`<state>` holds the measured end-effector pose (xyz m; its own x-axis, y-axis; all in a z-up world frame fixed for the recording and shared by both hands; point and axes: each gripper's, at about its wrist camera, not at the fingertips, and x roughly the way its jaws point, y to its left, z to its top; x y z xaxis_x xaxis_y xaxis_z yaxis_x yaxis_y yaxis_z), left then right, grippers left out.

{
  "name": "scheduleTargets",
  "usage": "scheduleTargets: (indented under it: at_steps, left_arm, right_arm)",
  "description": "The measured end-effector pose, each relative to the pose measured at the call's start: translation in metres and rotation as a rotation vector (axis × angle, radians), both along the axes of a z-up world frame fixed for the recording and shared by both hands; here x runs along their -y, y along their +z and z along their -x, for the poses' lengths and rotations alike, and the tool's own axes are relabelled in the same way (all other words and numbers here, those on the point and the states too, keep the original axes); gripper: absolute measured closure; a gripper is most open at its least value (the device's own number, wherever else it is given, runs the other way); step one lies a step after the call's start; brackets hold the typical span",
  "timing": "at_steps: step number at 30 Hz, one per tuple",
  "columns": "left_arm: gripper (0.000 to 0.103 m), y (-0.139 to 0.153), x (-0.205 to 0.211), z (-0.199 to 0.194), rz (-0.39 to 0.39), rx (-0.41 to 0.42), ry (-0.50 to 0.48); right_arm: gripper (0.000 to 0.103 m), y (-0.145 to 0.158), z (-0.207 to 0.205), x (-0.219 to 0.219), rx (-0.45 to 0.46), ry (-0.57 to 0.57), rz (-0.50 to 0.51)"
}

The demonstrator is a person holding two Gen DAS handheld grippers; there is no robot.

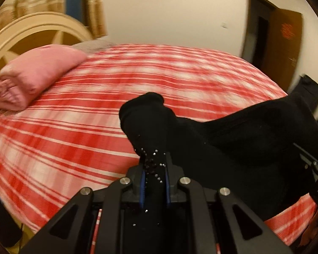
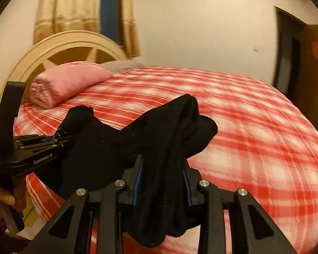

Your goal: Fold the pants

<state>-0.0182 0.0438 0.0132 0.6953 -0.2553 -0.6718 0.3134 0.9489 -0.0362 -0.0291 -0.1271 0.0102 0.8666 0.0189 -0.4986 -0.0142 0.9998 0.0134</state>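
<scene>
Bed (image 2: 254, 127) with red plaid sheet: bare of any laid-out garment. Black pants (image 2: 108, 148) hang bunched above its near edge, strung between my two grippers. Left gripper (image 1: 155, 163) clamped nearly closed on one sparkly portion; right gripper (image 2: 162, 169) pinches a thicker ribbed bundle. I judge no fold is made; spreading flat and all folding remain

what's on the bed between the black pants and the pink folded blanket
Nothing: in both wrist views only bare red checked sheet lies between the black pants and the pink blanket near the headboard.
</scene>
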Motion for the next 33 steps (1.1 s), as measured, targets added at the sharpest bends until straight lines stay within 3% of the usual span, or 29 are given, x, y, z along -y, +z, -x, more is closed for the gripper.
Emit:
scheduleTargets:
  at_steps: [10, 16, 19, 23, 25, 27, 28, 29, 30, 31, 33]
  left_arm:
    - [0.088, -0.005, -0.089, -0.057, -0.081, 0.059, 0.283]
    - [0.088, -0.027, -0.121, -0.085, -0.103, 0.033, 0.361]
    - [0.088, -0.043, -0.127, -0.097, -0.113, -0.007, 0.376]
    - [0.082, -0.061, -0.132, -0.106, -0.123, -0.055, 0.388]
    - [0.069, -0.064, -0.135, -0.106, -0.137, -0.062, 0.408]
    - [0.039, -0.063, -0.138, -0.103, -0.172, -0.042, 0.453]
    - [0.032, -0.063, -0.144, -0.101, -0.192, -0.031, 0.492]
    - [0.017, -0.064, -0.148, -0.100, -0.195, -0.034, 0.514]
    - [0.006, -0.067, -0.155, -0.098, -0.190, -0.045, 0.543]
    - [0.002, -0.070, -0.162, -0.096, -0.177, -0.071, 0.571]
    - [0.000, -0.075, -0.171, -0.096, -0.148, -0.101, 0.574]
  right_arm:
    - [0.070, -0.016, -0.129, -0.089, -0.010, 0.201, 0.010]
    - [0.070, -0.050, -0.183, -0.127, -0.086, 0.222, 0.045]
    - [0.070, -0.067, -0.197, -0.134, -0.126, 0.209, 0.107]
    - [0.069, -0.081, -0.206, -0.130, -0.174, 0.201, 0.115]
    - [0.067, -0.082, -0.207, -0.130, -0.177, 0.203, 0.131]
    - [0.060, -0.084, -0.209, -0.129, -0.185, 0.202, 0.142]
    - [0.053, -0.085, -0.211, -0.126, -0.192, 0.193, 0.140]
    - [0.049, -0.084, -0.211, -0.123, -0.195, 0.181, 0.134]
    - [0.038, -0.084, -0.213, -0.119, -0.202, 0.163, 0.124]
    - [0.032, -0.083, -0.214, -0.115, -0.208, 0.159, 0.111]
    - [0.032, -0.079, -0.212, -0.105, -0.218, 0.174, 0.049]
